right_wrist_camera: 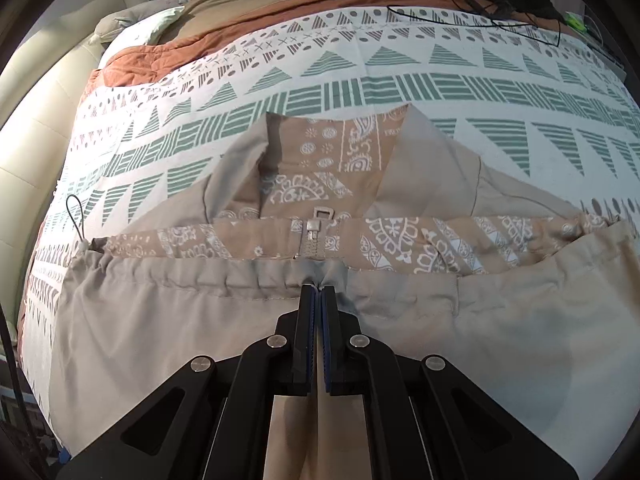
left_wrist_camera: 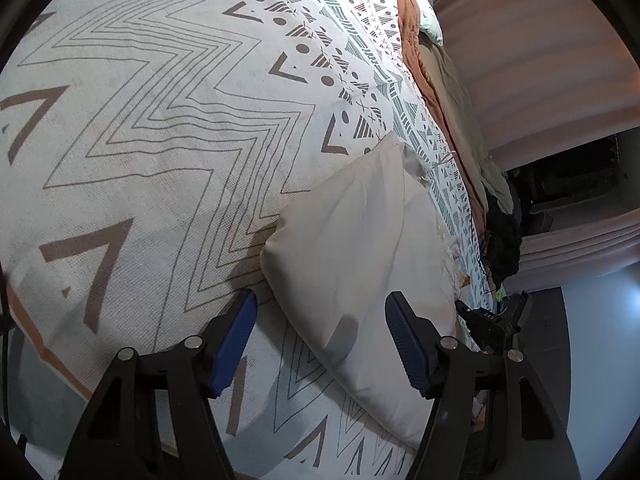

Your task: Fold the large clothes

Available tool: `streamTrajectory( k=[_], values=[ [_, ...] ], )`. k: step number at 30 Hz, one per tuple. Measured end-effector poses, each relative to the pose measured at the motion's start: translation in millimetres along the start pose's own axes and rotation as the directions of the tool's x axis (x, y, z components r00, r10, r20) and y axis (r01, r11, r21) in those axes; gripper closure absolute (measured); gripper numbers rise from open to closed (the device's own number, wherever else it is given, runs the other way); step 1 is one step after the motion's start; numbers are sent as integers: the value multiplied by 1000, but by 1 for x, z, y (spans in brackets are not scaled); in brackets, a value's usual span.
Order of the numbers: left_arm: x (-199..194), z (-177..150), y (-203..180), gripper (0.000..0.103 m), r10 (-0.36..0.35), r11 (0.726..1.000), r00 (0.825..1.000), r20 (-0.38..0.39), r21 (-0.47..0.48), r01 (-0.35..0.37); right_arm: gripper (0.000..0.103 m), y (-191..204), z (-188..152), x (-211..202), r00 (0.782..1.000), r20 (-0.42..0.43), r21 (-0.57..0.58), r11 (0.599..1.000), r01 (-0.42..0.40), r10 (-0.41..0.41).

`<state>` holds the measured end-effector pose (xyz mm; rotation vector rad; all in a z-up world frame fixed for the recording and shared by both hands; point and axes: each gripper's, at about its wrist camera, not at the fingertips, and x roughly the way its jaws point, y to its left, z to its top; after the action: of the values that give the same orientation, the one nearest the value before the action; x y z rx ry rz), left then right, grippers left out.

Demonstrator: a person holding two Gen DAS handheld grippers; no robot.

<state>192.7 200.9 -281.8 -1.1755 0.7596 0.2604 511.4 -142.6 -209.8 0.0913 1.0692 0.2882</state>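
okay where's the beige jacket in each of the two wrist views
Left wrist view: the beige jacket lies lower right of centre, a folded edge between the open left gripper.
Right wrist view: it fills the lower half, hem pinched by the shut right gripper.
Shared landmark: the patterned bedspread underneath.

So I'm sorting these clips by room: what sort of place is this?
Most likely a bedroom. The beige jacket lies on a bed with a patterned bedspread, a pale pillow sits at its far end, and curtains hang beside it.
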Motion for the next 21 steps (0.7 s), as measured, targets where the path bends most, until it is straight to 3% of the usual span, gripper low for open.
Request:
streamTrajectory(
  k=[9, 11, 13, 17, 18, 19, 21],
  values=[
    [34, 20, -17, 42, 45, 998, 999, 20, 48, -46, 103, -6, 4, 9, 1000, 8, 21, 1000, -9, 9],
    [34, 21, -15, 64, 75, 996, 997, 25, 46, -76, 103, -3, 5, 10, 1000, -2, 23, 1000, 4, -4],
    [33, 22, -9, 75, 55, 998, 998, 23, 29, -56, 101, 2, 6, 6, 1000, -8, 11, 1000, 11, -11],
    [27, 20, -6, 82, 21, 999, 999, 32, 26, -22, 97, 3, 4, -6, 999, -43, 11, 1000, -11, 12],
    [25, 20, -6, 82, 11, 1000, 999, 34, 20, -12, 86, 2, 2, -13, 999, -34, 9, 1000, -18, 19],
    [23, 20, -6, 83, 0, 1000, 999, 36, 14, 0, 55, 1, 1, -21, 1000, -21, 10, 1000, -23, 23],
    [19, 20, -9, 84, -22, 1000, 999, 38, 9, 22, 5, -4, -4, -38, 999, 10, 22, 999, -48, 48]
  ],
)
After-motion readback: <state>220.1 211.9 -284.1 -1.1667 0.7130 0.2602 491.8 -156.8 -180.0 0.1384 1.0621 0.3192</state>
